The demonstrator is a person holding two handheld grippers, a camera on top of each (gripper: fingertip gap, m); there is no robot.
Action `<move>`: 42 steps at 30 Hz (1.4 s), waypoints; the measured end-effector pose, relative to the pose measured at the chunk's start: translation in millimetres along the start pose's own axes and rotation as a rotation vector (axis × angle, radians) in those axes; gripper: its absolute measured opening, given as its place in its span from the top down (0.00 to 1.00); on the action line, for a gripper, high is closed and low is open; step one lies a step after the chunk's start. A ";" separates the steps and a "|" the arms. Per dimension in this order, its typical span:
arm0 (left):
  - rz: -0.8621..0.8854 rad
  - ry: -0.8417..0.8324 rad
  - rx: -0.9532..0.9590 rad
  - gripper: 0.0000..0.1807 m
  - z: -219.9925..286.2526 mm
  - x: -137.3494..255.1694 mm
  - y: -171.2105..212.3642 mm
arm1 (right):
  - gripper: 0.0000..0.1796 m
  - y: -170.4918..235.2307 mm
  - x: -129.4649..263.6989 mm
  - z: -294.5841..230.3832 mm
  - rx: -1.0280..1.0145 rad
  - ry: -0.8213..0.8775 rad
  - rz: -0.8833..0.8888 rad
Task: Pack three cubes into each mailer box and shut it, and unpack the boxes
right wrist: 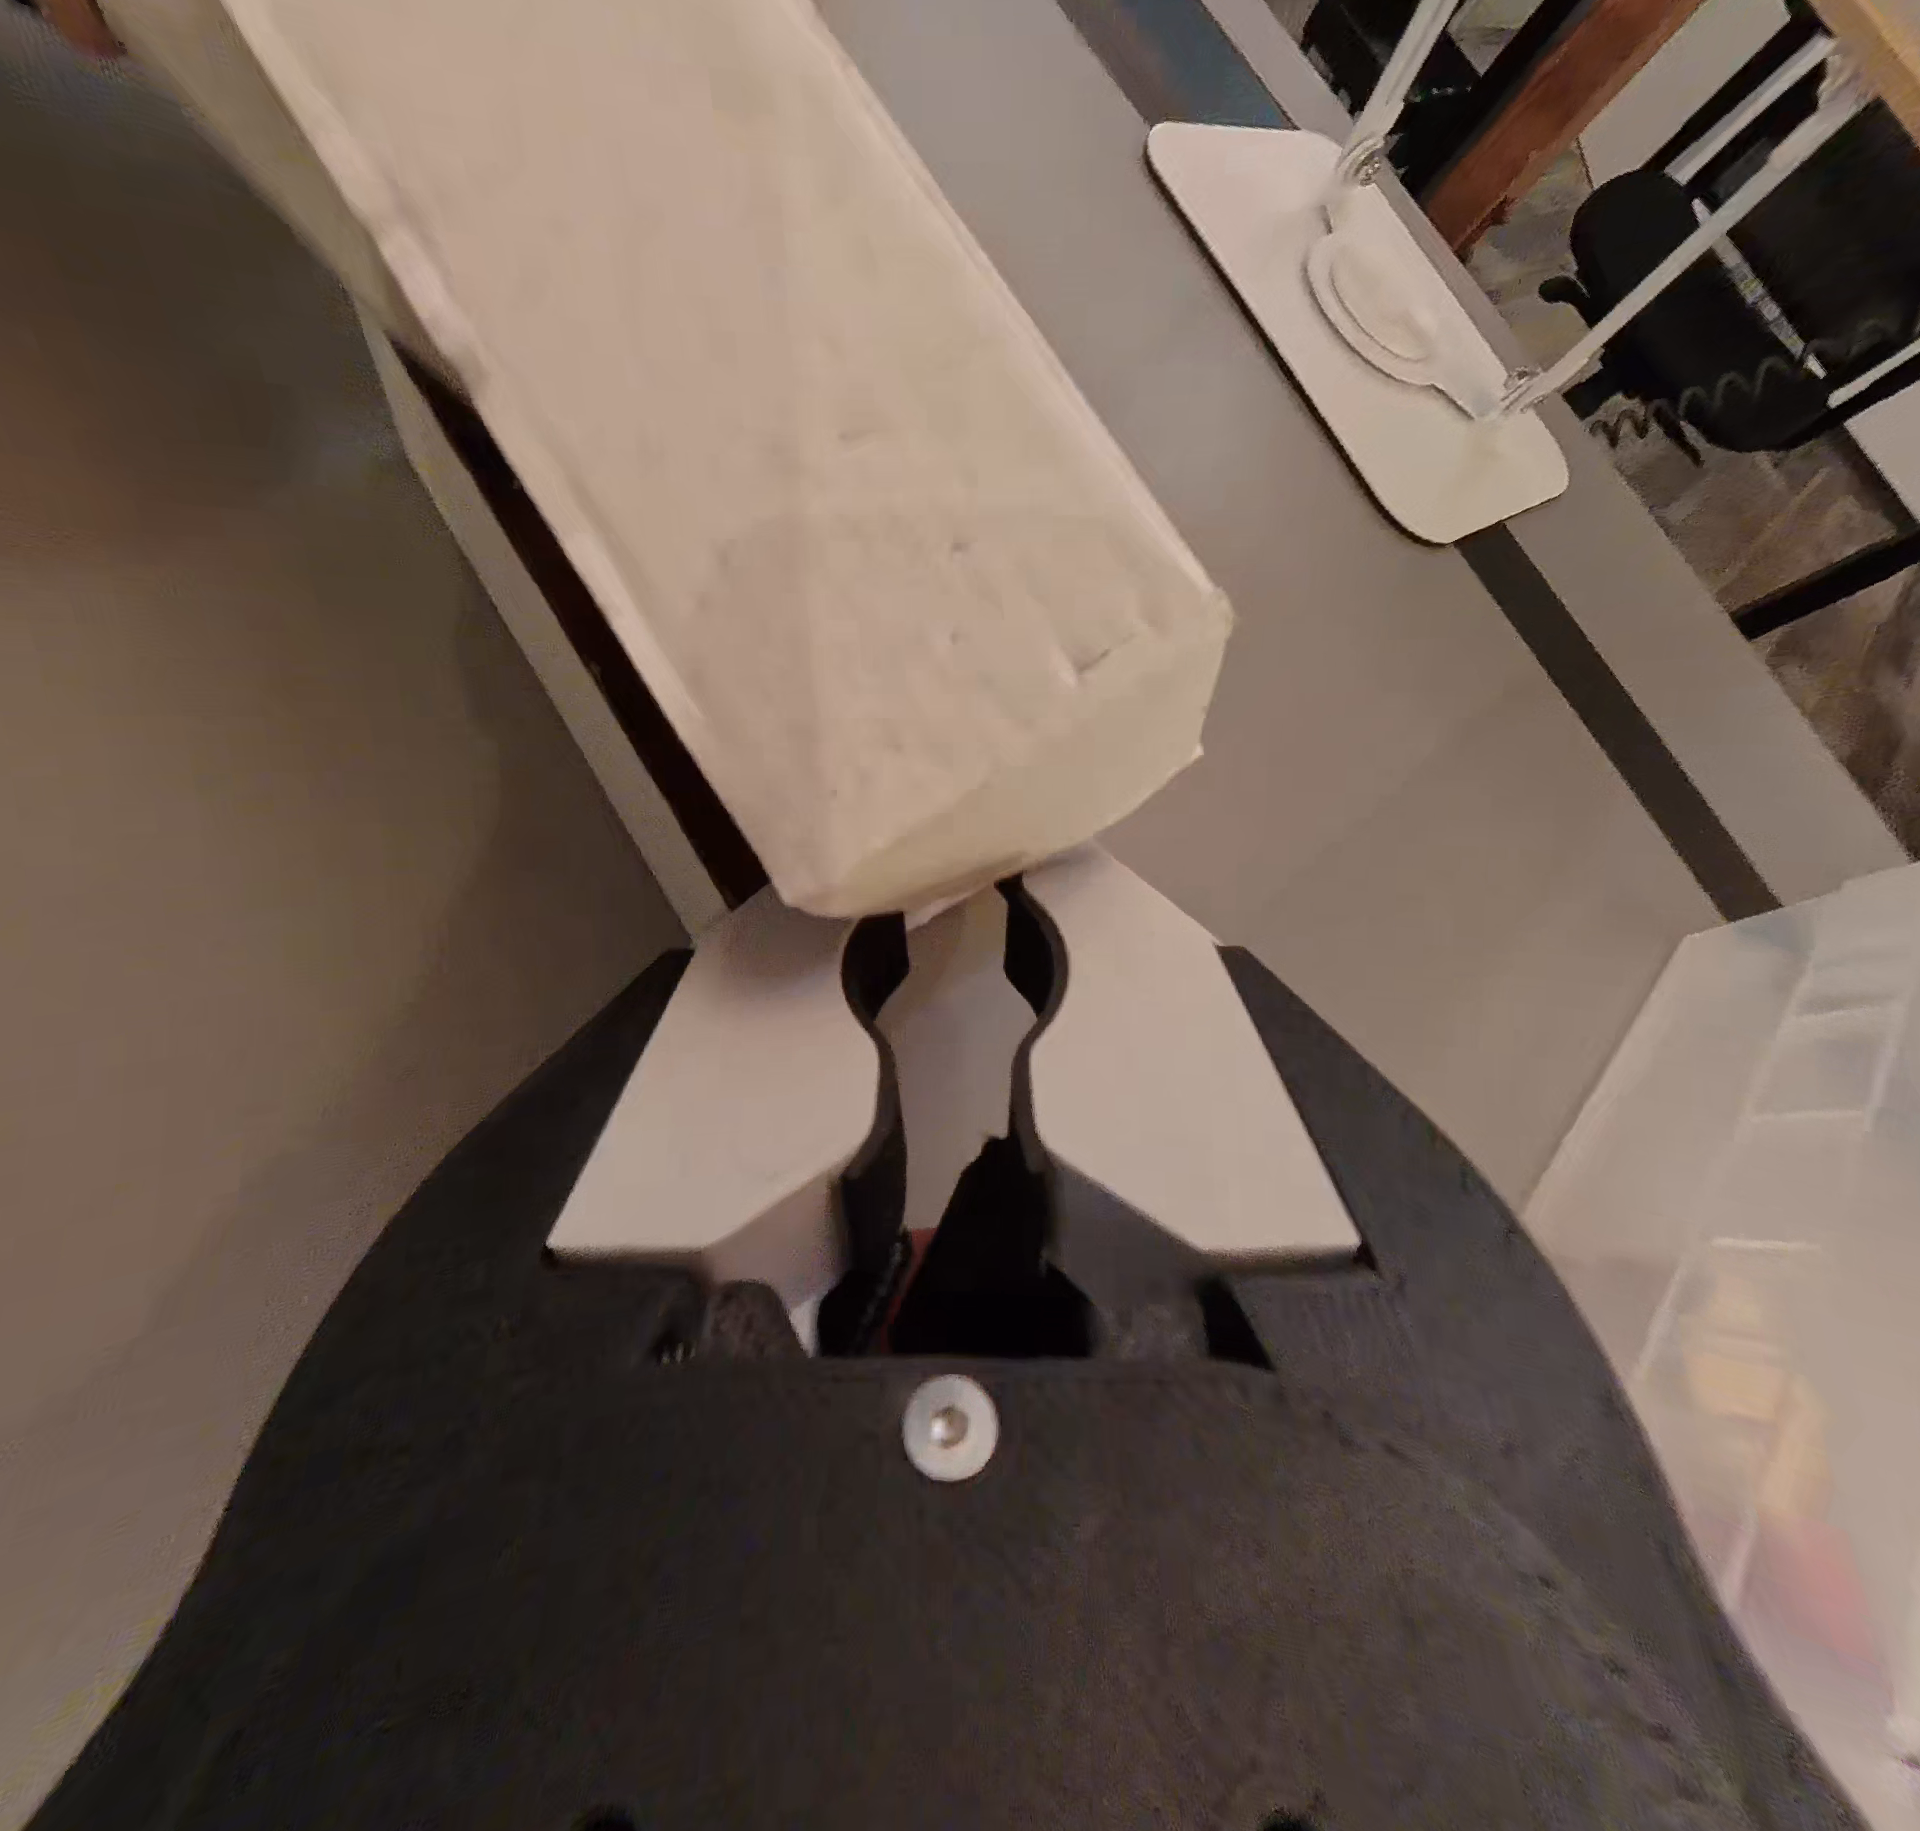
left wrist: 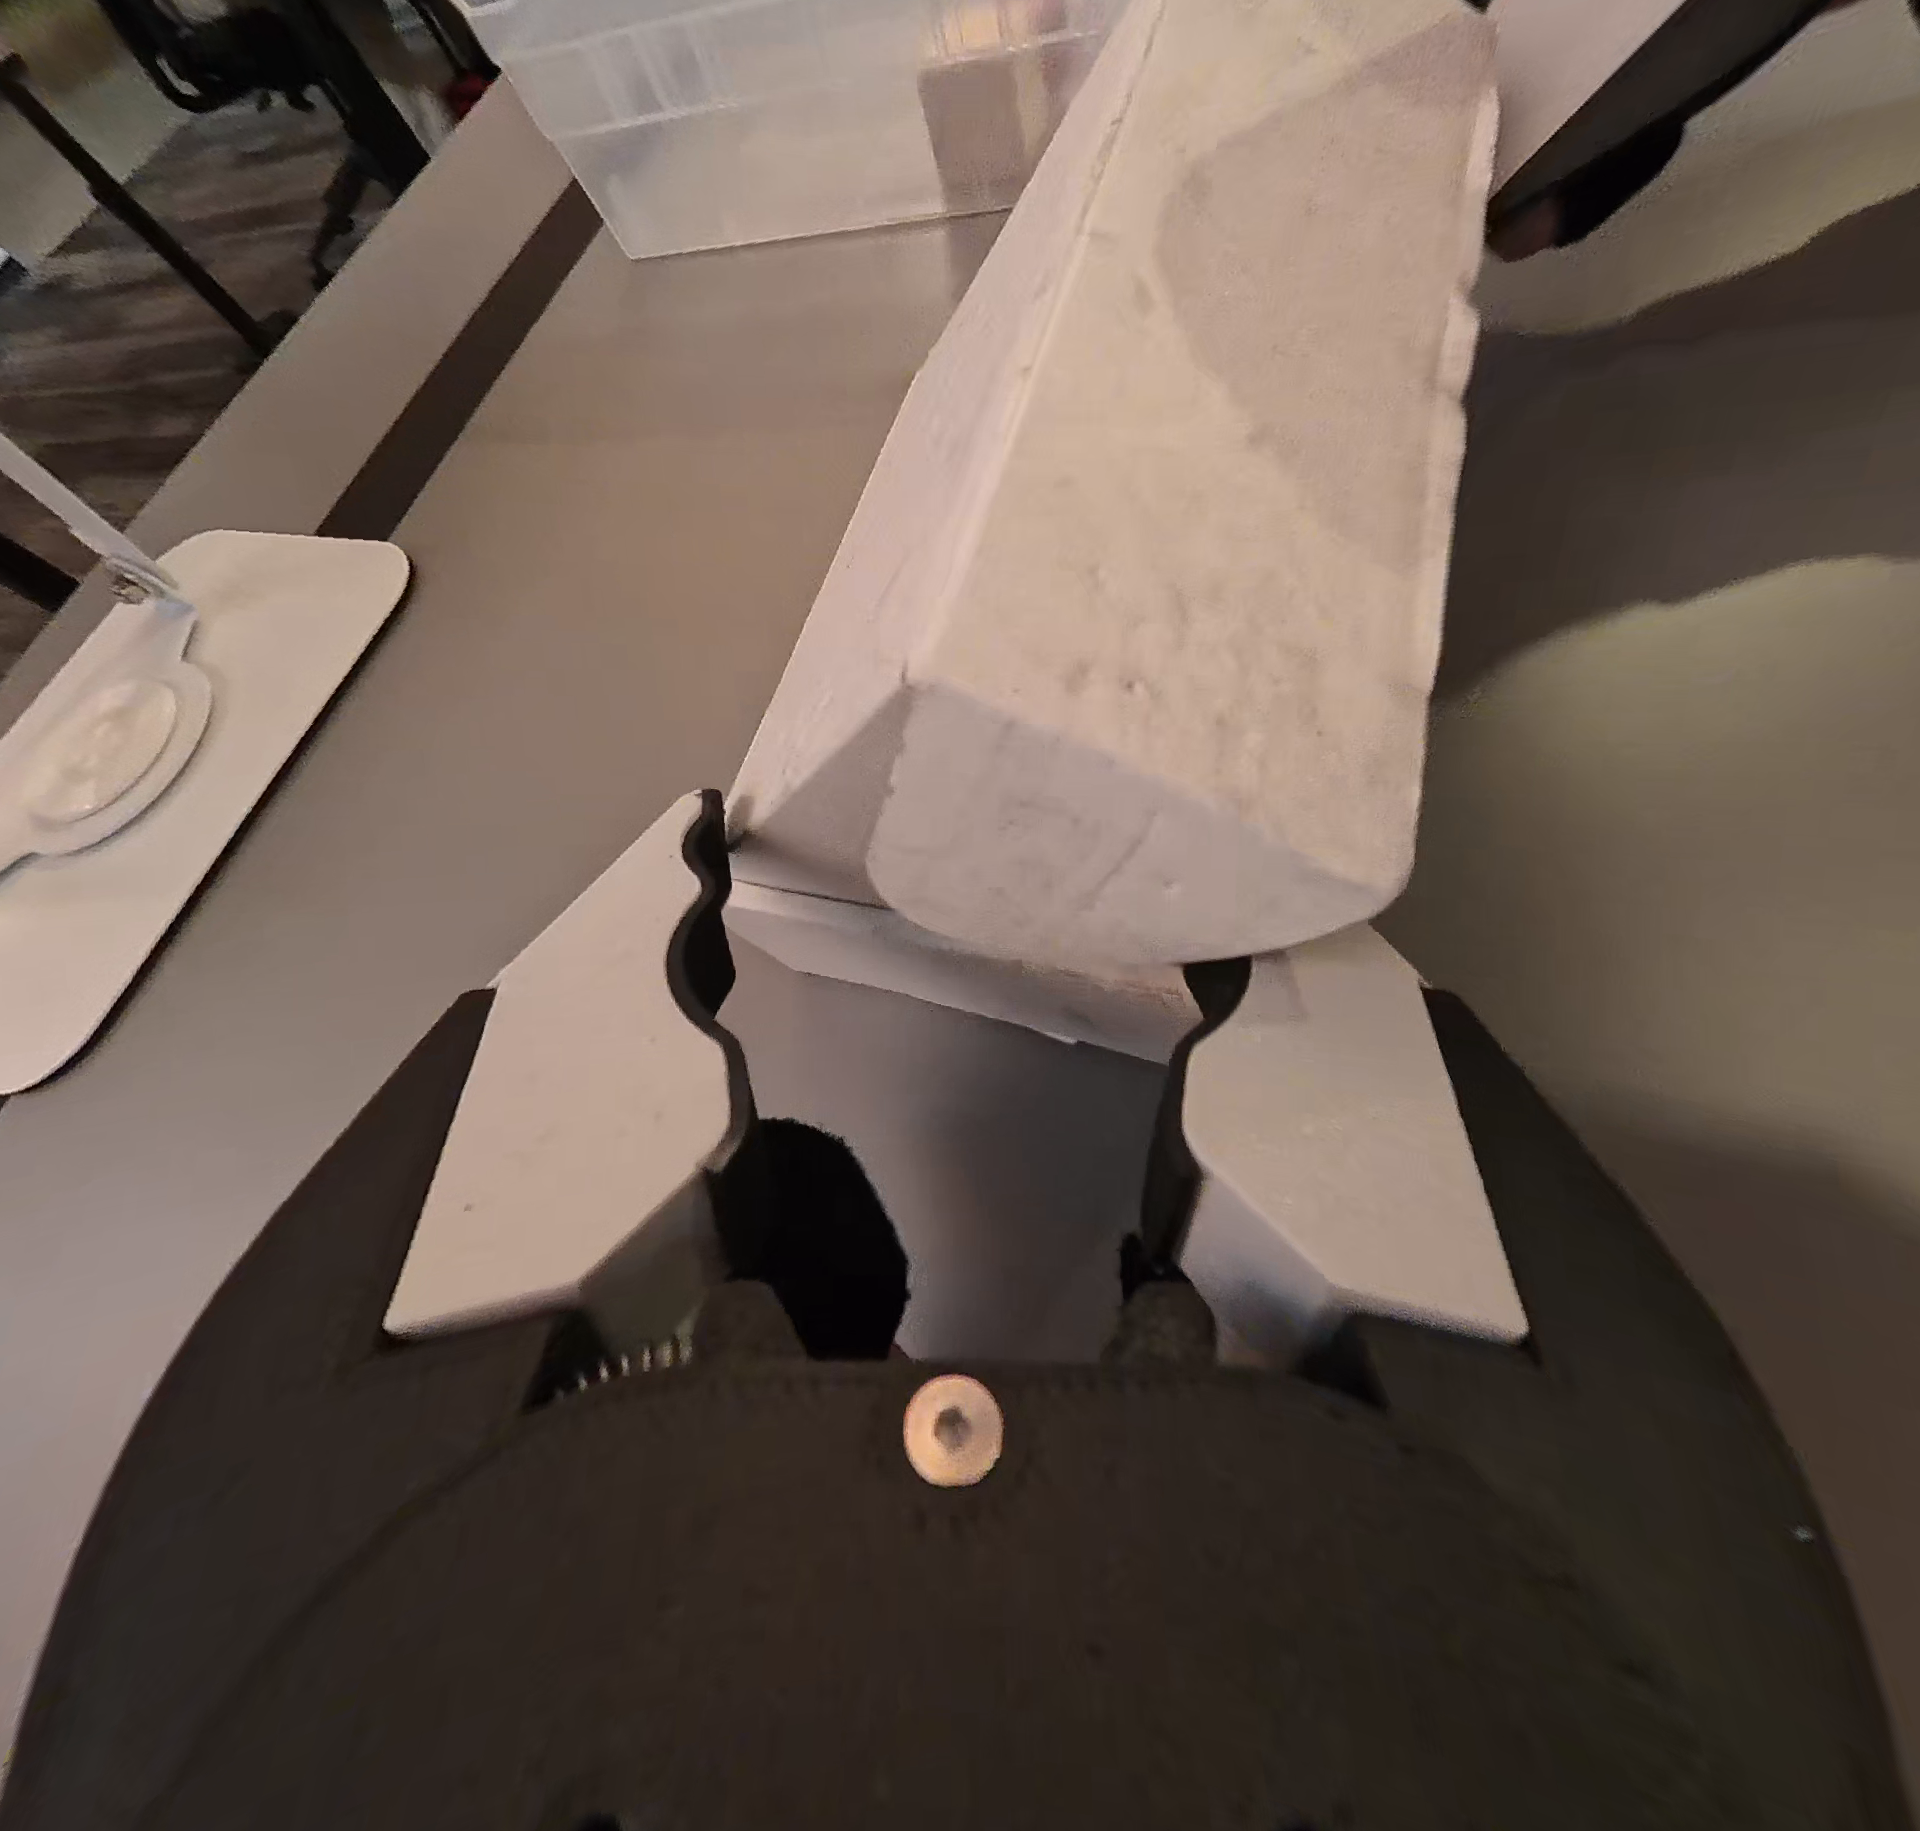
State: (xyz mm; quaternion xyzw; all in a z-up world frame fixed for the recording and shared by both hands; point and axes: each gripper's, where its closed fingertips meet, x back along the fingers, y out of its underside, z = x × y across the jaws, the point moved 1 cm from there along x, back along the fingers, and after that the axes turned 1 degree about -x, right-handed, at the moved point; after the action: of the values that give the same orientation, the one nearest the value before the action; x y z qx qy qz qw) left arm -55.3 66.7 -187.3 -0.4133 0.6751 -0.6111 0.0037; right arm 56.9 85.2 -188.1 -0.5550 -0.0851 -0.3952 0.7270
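Note:
A long, worn white mailer box [left wrist: 1195, 451] is held shut and slanted above the grey table [left wrist: 540, 493], one end at each gripper. My left gripper [left wrist: 961, 893] has its jaws wide apart around the near end of the box, and the left fingertip touches its corner. In the right wrist view the box [right wrist: 675, 379] runs away from my right gripper [right wrist: 956, 914], which is shut on a white flap at the box's end. The right gripper's black body [left wrist: 1590, 88] shows at the box's far end. No cubes show outside the bin.
A clear plastic bin [left wrist: 727, 108] with blurred coloured things inside stands at the back of the table; it also shows in the right wrist view [right wrist: 1714, 1262]. A white lamp base [left wrist: 197, 742] lies near the table's left edge. Another lamp base [right wrist: 1351, 327] lies by the edge.

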 end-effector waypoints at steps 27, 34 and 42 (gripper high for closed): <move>-0.074 0.003 -0.103 0.59 11.5 -1.9 1.2 | 0.46 -32.7 72.1 -50.8 0.391 -0.241 -0.042; -0.065 0.022 -0.132 0.59 18.0 2.1 0.9 | 0.63 -16.9 43.9 -43.1 0.462 -0.071 -0.148; -0.029 0.119 -0.072 0.47 23.1 13.3 -1.8 | 0.63 -16.7 45.9 -35.3 0.424 -0.136 -0.140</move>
State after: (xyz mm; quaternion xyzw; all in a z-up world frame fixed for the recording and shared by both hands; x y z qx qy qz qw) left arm -51.4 40.4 -184.9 -0.3857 0.6898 -0.6097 -0.0602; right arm 65.5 31.1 -163.0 -0.4079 -0.2535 -0.3794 0.7908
